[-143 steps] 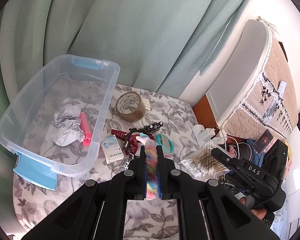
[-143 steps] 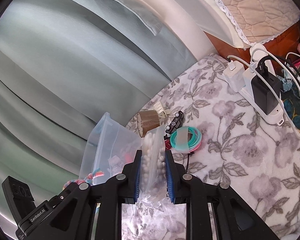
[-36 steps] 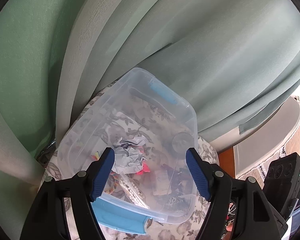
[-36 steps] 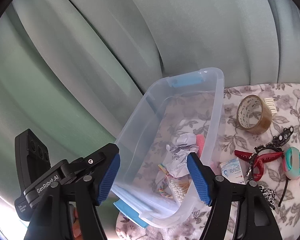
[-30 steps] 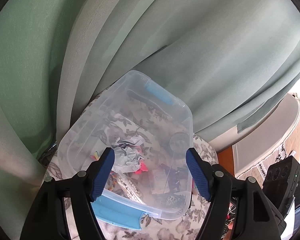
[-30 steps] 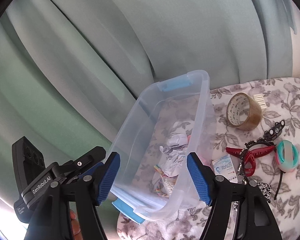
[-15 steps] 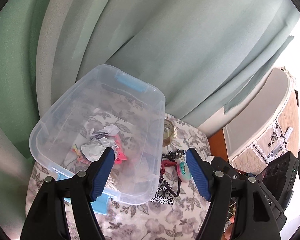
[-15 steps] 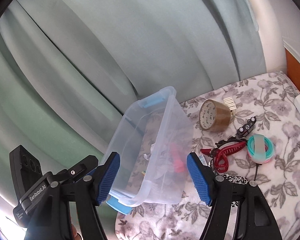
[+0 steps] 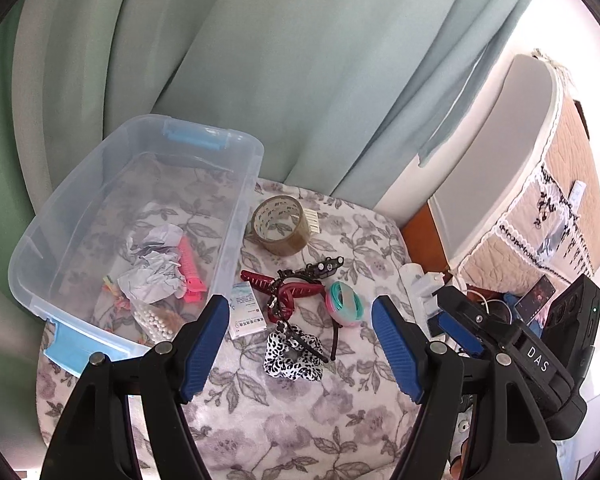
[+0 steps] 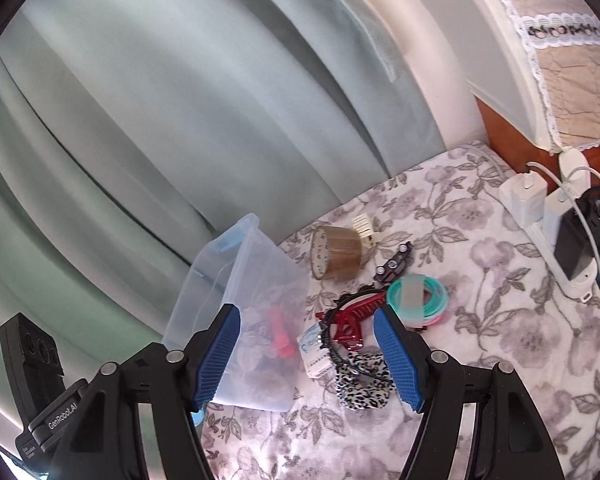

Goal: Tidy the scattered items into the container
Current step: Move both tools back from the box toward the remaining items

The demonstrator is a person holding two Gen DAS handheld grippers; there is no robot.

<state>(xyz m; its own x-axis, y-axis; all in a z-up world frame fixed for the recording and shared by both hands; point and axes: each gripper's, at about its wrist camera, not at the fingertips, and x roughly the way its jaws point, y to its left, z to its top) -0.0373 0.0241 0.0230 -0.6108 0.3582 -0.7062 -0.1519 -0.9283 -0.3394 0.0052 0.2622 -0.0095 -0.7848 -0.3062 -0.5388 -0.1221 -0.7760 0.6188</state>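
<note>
A clear plastic bin (image 9: 236, 208) (image 10: 260, 264) with blue latches stands at the left on a floral cloth. It holds crumpled paper (image 9: 152, 268), a pink clip (image 9: 190, 276), a bag of cotton swabs (image 9: 156, 320) and a colourful tie. Beside it lie a roll of brown tape (image 9: 280, 226) (image 10: 336, 252), a red claw clip (image 9: 288, 292) (image 10: 352, 320), a small card box (image 9: 244, 316), a teal band coil (image 9: 344, 308) (image 10: 416, 296) and a leopard scrunchie (image 9: 292, 354) (image 10: 364, 384). My left gripper (image 9: 300, 350) and right gripper (image 10: 308, 354) hang open and empty above these items.
Green curtains hang behind the bin. A white power strip (image 10: 556, 216) with chargers and cables lies at the right edge of the cloth. A padded headboard (image 9: 540, 184) stands at the right. A black hair clip (image 9: 320, 268) lies near the tape.
Both grippers let go of the colourful tie and the swab bag, which now lie in the bin. Both have swung from over the bin towards the loose items on the right.
</note>
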